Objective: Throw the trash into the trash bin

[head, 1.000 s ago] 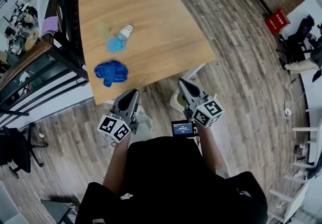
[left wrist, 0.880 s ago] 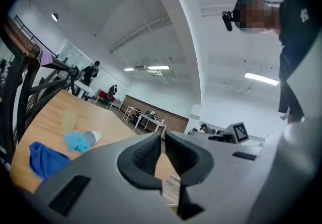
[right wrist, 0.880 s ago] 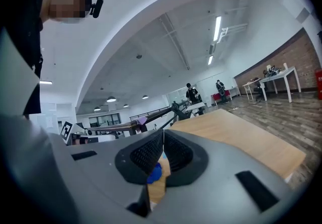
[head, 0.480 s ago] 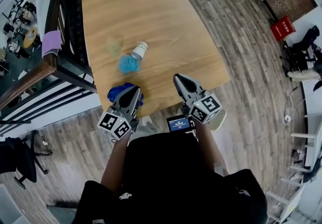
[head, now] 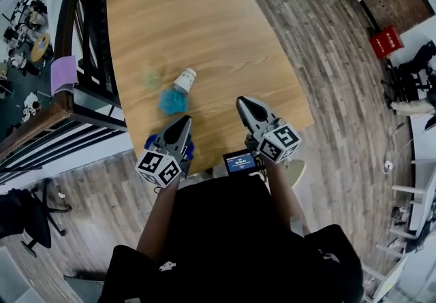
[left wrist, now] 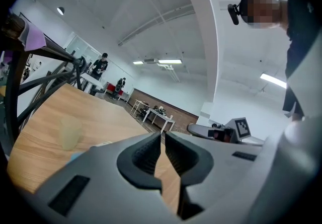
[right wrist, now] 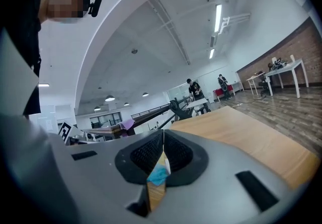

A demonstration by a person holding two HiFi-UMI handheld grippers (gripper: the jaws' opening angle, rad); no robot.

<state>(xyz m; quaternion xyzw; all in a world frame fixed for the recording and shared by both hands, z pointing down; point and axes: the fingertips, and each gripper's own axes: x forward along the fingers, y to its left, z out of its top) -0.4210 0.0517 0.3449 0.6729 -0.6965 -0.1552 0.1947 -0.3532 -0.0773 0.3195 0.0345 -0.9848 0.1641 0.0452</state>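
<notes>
Both grippers clenched, empty. I note the blue wad (head: pixel 172 101) on the tabletop (head: pixel 204 16): 11 o'clock just beyond left gripper (head: pixel 182 121), 9 o'clock from right gripper (head: pixel 244 101).

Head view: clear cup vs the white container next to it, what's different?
Clear cup is see-through with a greenish tint; white container is opaque. Clear cup stands upright; white container lies on its side. White container lies right next to the light blue wad; clear cup stands apart from it. Both rest on the wooden table.
</notes>
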